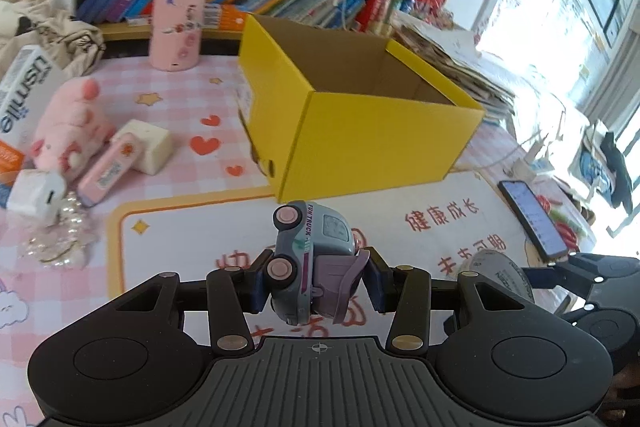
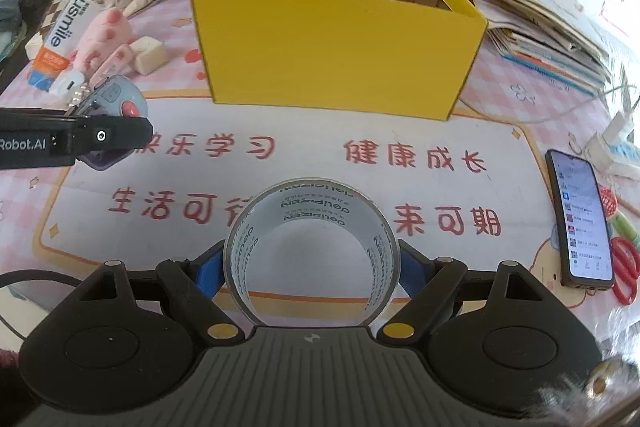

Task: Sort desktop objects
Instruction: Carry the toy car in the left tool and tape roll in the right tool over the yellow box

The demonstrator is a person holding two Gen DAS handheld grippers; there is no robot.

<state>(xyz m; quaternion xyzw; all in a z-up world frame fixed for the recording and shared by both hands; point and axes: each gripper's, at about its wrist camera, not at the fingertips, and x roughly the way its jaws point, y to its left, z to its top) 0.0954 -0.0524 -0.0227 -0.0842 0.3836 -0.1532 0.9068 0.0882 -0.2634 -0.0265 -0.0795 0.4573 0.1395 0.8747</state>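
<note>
Now the left gripper (image 1: 316, 287) clamps a grey toy truck (image 1: 310, 259) above the white desk mat (image 1: 200, 227), just short of the open yellow box (image 1: 360, 131). Beside it, the right gripper (image 2: 310, 267) squeezes a clear tape roll (image 2: 310, 251) by its sides, facing the same box, with a phone (image 2: 580, 219) lying off to its right.

Glossy plastic toy truck (image 1: 310, 259), shiny clear tape roll (image 2: 311, 247), matt cardboard box (image 2: 340, 55).
</note>
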